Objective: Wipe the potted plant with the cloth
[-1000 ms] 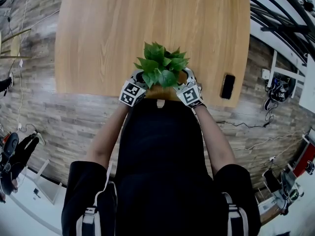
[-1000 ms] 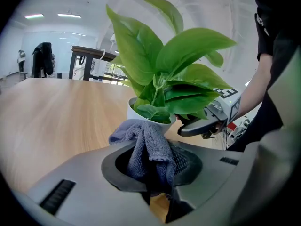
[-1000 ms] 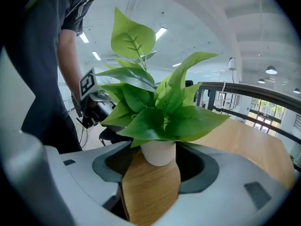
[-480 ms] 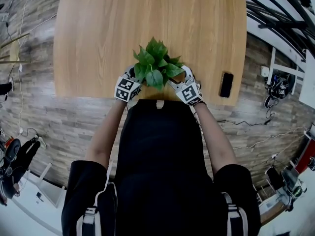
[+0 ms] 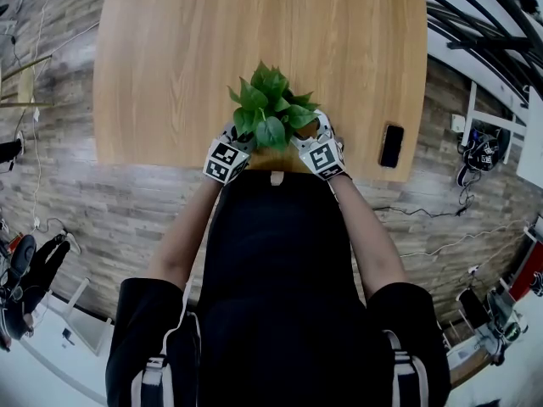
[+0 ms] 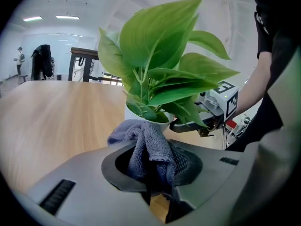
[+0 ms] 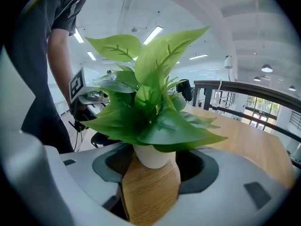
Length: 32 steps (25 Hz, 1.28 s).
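A leafy green potted plant [image 5: 271, 108] stands at the near edge of the wooden table [image 5: 254, 24], with a gripper on each side of it. My left gripper [image 6: 155, 166] is shut on a bunched grey-blue cloth [image 6: 148, 142], which rests against the rim of the white pot [image 6: 136, 116]. My right gripper [image 7: 151, 173] has its jaws set against both sides of the white pot [image 7: 153, 157]. In the head view the leaves hide the pot, while the left gripper [image 5: 240, 136] and right gripper [image 5: 316, 131] flank it.
A black phone [image 5: 391, 146] lies on the table to the right of the plant. The person's torso stands right against the near table edge. Cables and equipment lie on the floor around the table.
Almost nothing has changed. The plant and both grippers keep their place at the near table edge, and only the view shifts slightly.
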Each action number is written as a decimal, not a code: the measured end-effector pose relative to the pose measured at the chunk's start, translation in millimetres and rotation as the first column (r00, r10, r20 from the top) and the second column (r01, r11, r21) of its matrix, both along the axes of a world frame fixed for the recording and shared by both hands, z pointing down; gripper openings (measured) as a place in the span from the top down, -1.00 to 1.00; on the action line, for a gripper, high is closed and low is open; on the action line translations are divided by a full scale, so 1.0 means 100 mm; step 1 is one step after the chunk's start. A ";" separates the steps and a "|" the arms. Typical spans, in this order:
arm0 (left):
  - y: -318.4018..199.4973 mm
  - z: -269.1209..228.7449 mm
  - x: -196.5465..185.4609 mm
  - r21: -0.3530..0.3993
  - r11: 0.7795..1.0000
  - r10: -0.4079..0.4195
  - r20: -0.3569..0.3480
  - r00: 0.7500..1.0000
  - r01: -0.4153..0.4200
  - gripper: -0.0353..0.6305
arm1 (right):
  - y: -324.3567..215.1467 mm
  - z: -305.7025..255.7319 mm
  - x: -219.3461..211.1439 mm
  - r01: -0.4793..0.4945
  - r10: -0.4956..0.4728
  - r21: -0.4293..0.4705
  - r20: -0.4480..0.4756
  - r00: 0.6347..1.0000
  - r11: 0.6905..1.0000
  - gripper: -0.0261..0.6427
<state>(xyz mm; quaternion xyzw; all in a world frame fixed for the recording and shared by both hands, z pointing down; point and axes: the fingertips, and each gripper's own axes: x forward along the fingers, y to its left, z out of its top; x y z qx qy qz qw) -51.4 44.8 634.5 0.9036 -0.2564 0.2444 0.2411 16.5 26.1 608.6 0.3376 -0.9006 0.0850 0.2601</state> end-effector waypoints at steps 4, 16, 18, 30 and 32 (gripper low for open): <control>0.06 -0.01 0.01 -0.007 1.000 -0.006 -0.017 1.000 0.006 0.55 | 0.03 0.05 0.01 0.022 -0.022 -0.009 -0.007 1.000 1.000 0.11; -0.19 0.02 -0.32 -0.011 0.996 -0.085 0.003 0.996 0.085 0.55 | 0.32 0.08 -0.03 0.138 -0.141 -0.061 -0.046 0.989 0.989 0.11; -0.20 0.02 -0.30 -0.017 0.996 -0.085 -0.004 0.996 0.085 0.55 | 0.23 0.10 0.03 0.101 -0.104 -0.058 -0.059 0.993 0.993 0.11; -0.12 -0.10 -0.12 -0.044 0.996 -0.082 -0.036 0.996 0.081 0.55 | -0.01 0.03 -0.05 0.024 -0.024 -0.008 -0.016 1.000 1.000 0.11; -0.07 -0.09 -0.08 -0.056 0.995 -0.080 -0.044 0.996 0.077 0.55 | -0.02 0.02 -0.05 0.014 -0.014 -0.009 -0.008 1.000 1.000 0.11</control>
